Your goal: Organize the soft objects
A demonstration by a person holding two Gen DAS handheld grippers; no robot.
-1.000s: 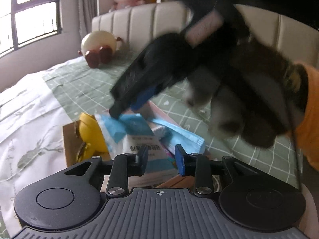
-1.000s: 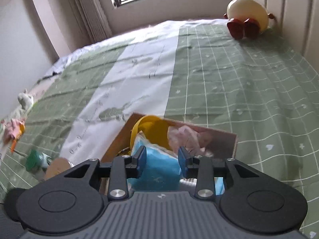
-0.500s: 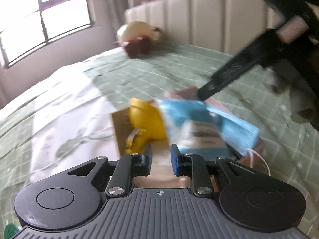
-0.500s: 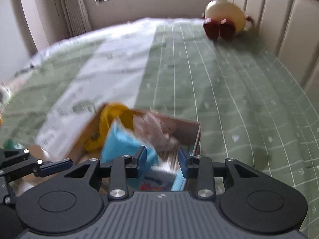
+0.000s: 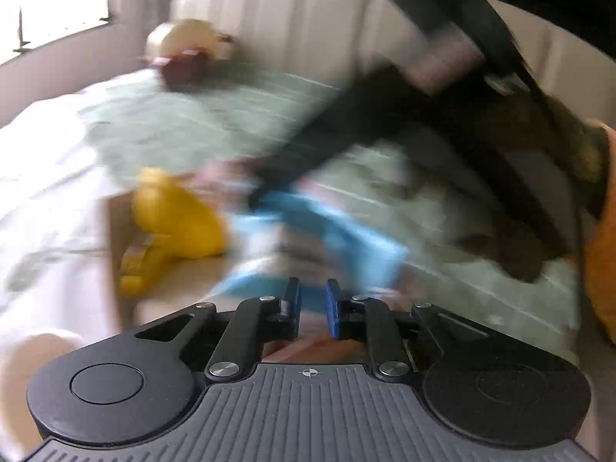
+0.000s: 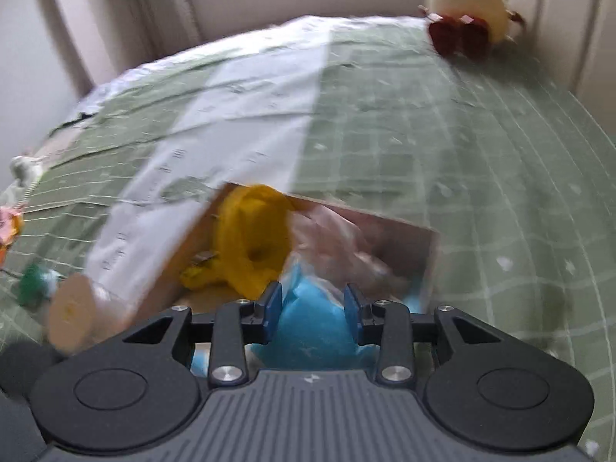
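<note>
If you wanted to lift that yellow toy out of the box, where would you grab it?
Probably by the narrow part of the yellow toy that sticks out over the bare floor of the box, coming down from above on the open side. The round body looks too wide for the fingers, and a blue pack crowds its other side.

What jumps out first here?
The bright yellow soft toy lying in the open cardboard box on the green checked bedspread. Next, the blue packet pinched in the right gripper over the box's near end.

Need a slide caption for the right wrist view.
Right gripper grips a blue pack over the cardboard box on the bed.
</note>
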